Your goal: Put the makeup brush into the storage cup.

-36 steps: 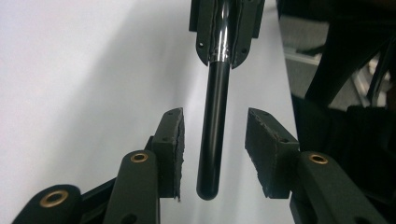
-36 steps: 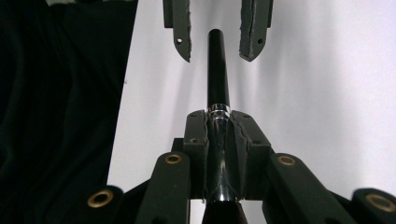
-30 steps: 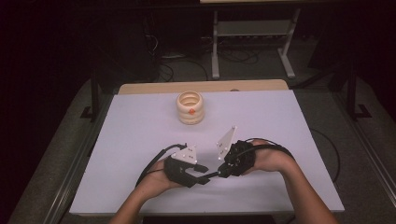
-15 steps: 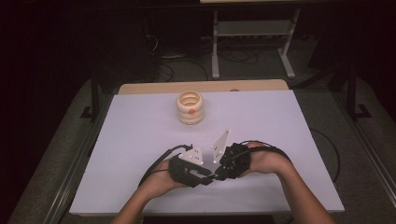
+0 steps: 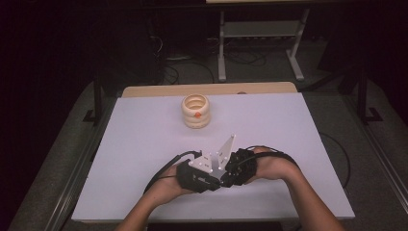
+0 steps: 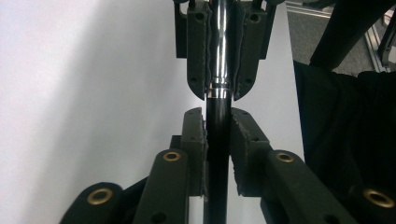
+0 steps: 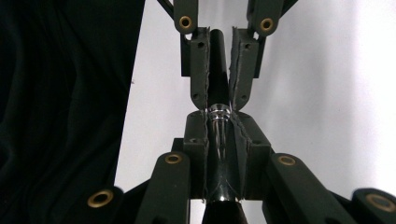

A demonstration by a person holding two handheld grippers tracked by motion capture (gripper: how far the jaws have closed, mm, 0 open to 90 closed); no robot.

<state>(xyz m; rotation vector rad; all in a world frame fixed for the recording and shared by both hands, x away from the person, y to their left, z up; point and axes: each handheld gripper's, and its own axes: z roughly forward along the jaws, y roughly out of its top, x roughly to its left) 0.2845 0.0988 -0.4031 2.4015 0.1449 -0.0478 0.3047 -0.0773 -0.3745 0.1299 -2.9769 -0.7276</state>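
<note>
A slim pen-like rod, with a black barrel (image 6: pixel 217 154) and a chrome section (image 6: pixel 219 51), is held between the two grippers, which meet tip to tip low over the white table (image 5: pixel 144 144). My left gripper (image 6: pixel 217 114) is shut on the black barrel (image 7: pixel 217 51). My right gripper (image 7: pixel 219 116) is shut on the chrome section (image 7: pixel 219 140). In the high view the left gripper (image 5: pixel 211 177) and the right gripper (image 5: pixel 232 172) sit together near the table's front middle, and the rod is hidden between them.
A stack of pale wooden rings (image 5: pixel 196 111) with an orange dot stands at the back middle of the table. A metal stand (image 5: pixel 260 33) and cables lie on the dark floor beyond. Dark clothing (image 7: pixel 60 102) fills one side of each gripper view.
Both hands have drawn closer together; the right gripper has moved left and the left gripper right, until their tips meet.
</note>
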